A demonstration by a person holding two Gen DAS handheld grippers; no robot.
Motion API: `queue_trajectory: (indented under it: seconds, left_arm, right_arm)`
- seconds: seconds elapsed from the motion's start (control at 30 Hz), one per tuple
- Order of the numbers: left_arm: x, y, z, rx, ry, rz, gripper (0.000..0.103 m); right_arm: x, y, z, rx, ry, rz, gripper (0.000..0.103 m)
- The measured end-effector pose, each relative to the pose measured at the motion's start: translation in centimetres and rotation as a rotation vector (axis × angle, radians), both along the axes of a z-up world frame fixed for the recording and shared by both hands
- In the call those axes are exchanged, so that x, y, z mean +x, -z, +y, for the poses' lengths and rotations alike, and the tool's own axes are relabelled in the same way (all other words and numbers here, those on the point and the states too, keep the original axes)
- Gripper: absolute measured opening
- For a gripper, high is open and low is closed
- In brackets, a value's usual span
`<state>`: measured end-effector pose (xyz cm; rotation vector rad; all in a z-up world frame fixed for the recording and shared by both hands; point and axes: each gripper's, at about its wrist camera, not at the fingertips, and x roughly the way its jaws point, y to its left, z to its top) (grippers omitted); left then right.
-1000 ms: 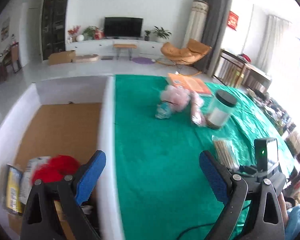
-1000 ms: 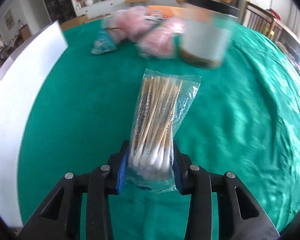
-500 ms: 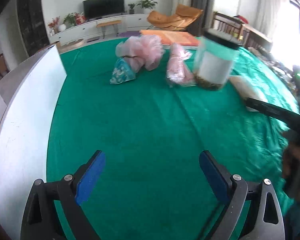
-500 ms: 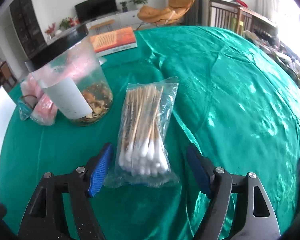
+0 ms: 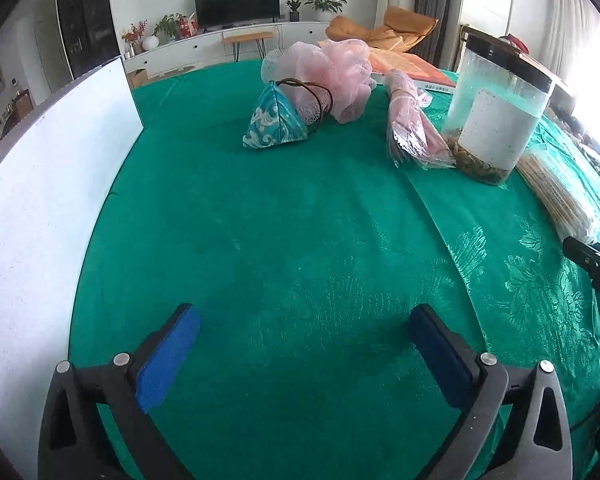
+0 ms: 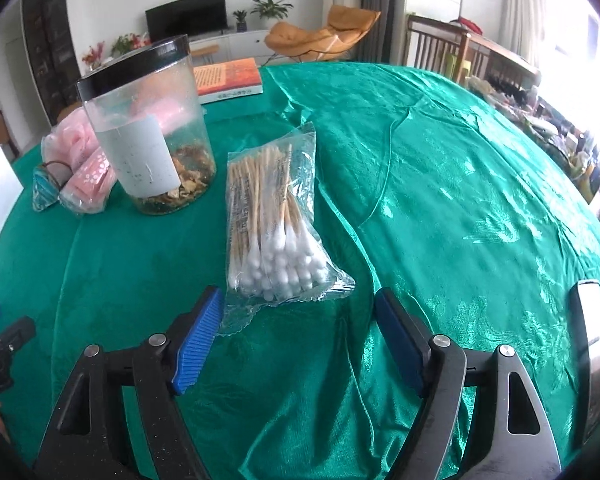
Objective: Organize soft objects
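Note:
A clear bag of cotton swabs point(image 6: 274, 224) lies on the green tablecloth point(image 6: 440, 208), just ahead of my open, empty right gripper point(image 6: 300, 340). In the left wrist view a pink mesh bath pouf point(image 5: 332, 72), a teal patterned pyramid pouch point(image 5: 274, 122) and a pink packet point(image 5: 410, 128) lie at the far side. My left gripper point(image 5: 302, 354) is open and empty over bare cloth point(image 5: 280, 240), well short of them. The swab bag shows at the right edge point(image 5: 556, 192).
A clear jar with a black lid point(image 6: 152, 136) stands left of the swabs, also in the left wrist view point(image 5: 496, 108). An orange book point(image 6: 228, 78) lies behind it. A white box wall point(image 5: 48, 200) runs along the table's left. A phone point(image 6: 592, 344) lies at right.
My right gripper has opened and let go of the swab bag, which now lies on the cloth. My left gripper has swung from the box toward the table's soft items.

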<state>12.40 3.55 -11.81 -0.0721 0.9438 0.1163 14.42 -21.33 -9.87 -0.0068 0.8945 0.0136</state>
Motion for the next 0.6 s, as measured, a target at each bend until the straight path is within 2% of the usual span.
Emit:
queue_trajectory:
  seconds: [0.27, 0.6]
  left_arm:
    - [-0.04, -0.11, -0.08, 0.001, 0.000, 0.000, 0.103]
    - [-0.06, -0.11, -0.07, 0.001, 0.001, 0.000, 0.103]
  right_arm:
    - [0.30, 0.67, -0.09, 0.005, -0.004, 0.036, 0.087]
    - [0.21, 0.74, -0.06, 0.006, -0.011, 0.039, 0.090]
